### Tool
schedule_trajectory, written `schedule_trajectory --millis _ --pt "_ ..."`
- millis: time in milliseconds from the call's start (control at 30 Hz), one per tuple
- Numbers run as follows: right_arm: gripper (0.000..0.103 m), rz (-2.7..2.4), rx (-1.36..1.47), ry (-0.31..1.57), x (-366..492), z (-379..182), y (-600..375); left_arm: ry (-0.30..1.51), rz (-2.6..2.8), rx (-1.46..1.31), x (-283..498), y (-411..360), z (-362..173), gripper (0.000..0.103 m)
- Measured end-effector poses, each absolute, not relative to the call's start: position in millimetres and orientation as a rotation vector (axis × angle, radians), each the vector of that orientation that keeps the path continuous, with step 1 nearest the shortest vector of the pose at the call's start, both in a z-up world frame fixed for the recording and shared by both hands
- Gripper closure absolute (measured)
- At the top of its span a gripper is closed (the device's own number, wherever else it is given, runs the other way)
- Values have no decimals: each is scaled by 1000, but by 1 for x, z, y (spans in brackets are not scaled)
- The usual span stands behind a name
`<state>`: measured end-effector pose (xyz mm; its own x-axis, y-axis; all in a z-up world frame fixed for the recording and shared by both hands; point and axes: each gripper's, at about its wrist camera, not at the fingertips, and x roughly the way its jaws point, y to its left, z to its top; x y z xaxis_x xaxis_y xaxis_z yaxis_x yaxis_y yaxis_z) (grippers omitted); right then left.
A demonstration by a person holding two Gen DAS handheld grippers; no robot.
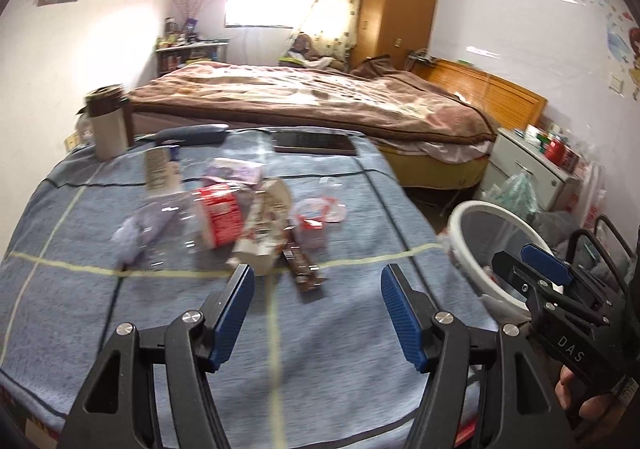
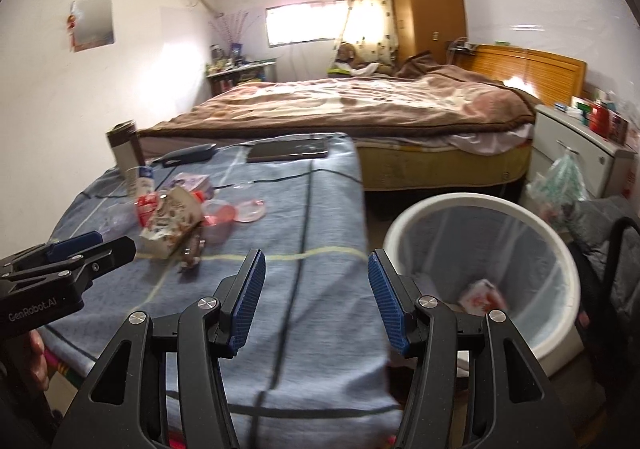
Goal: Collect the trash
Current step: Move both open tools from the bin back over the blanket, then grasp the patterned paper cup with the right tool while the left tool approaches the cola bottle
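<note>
Both grippers hang above a surface draped in a blue-grey cloth with pale yellow and dark grid lines. The left gripper has its blue ribbed pads spread apart with nothing between them, and the right gripper likewise stands apart and empty, its left pad over the cloth and its right pad over the edge toward the bin. The trash lies in a loose heap toward the far left of the surface: a crushed clear plastic bottle with a red label, a crumpled white paper carton, a brown snack wrapper nearest the left gripper, and a small clear plastic cup with a red peel-off lid. Behind the heap stand a white tumbler with a dark lid and a dark flat phone. Just beside the surface's right edge, on the floor, sits a round white waste bin lined with a clear bag, with a red-and-white scrap already at its bottom.
</note>
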<state>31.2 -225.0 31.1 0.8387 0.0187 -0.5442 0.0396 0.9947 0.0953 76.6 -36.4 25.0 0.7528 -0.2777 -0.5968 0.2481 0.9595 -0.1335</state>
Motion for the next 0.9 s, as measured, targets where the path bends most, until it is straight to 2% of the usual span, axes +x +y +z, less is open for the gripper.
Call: schedule_trajectory --millis 400,900 --pt "47 113 74 617 57 26 -172 680 -109 -100 84 43 14 35" --pt "47 238 132 677 97 19 -116 711 -32 -124 101 94 2 35"
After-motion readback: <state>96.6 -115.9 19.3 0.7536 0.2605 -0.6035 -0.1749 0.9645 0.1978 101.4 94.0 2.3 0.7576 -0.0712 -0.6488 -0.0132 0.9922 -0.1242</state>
